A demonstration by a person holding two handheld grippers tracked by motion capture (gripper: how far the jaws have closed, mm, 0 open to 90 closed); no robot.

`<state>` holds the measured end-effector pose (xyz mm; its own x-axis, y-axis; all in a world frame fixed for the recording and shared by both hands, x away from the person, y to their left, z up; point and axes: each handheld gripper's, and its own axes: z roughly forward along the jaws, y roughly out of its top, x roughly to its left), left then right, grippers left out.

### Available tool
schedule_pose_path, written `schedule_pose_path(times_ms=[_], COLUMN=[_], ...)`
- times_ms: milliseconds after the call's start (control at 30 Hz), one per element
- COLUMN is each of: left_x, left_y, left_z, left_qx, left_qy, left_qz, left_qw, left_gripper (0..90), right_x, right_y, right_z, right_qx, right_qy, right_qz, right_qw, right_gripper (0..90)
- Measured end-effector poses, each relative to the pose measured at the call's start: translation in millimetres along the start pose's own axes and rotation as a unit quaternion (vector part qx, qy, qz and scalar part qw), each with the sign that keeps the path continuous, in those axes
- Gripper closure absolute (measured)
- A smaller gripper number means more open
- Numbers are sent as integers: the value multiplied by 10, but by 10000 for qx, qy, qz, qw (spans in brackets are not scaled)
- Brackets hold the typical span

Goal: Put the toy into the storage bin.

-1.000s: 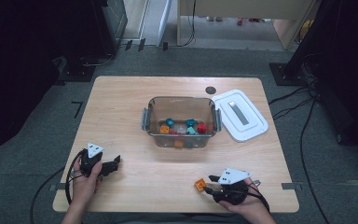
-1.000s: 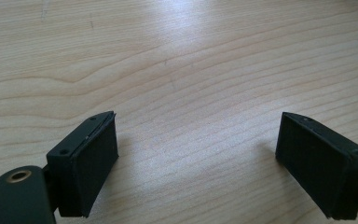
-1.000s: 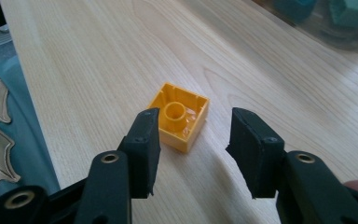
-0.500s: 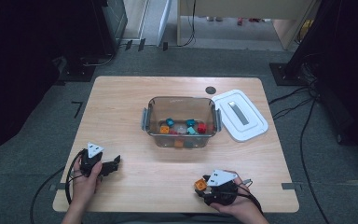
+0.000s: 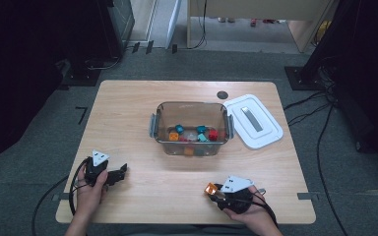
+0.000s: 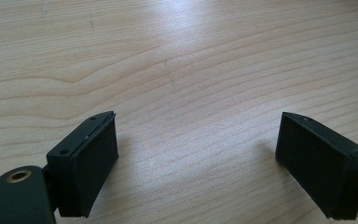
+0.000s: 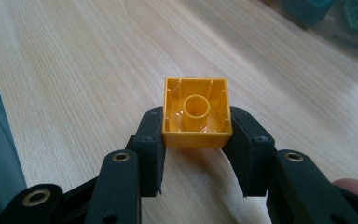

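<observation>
Pinching an orange block between its jaws, the right tool had just been closing and hovered low over the counter near its front edge, the block's hollow underside turned toward the camera. The grip looked risky: the pads caught only the lower sides of the block, so a quick swing toward the clear bin might have twisted it loose. A carry too low could have clipped the bin's rim. The left tool, jaws spread and empty, rested near the front left of the counter, well apart.
</observation>
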<state>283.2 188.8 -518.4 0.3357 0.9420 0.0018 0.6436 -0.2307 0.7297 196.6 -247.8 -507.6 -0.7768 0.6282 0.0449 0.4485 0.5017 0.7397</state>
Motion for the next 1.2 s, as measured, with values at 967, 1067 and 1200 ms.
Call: schedule_pose_path(times_ms=[967,1067,1200], left_x=[0,0,0], left_y=[0,0,0], left_z=[1,1,0], left_qx=[-3,-2,2], left_qy=[2,1,1], left_qz=[-1,-1,0], left_qw=[10000,10000,10000], left_gripper=[128,127,127], right_x=[-306,-331,-373], right_y=[915,1035,1177], right_z=[-626,-663,-681], right_qx=[-936,-998,-1037], right_qy=[-245,-249,-261], right_qz=[-183,-240,-307], right_qw=[9951,9944,9938], right_gripper=[599,599,599])
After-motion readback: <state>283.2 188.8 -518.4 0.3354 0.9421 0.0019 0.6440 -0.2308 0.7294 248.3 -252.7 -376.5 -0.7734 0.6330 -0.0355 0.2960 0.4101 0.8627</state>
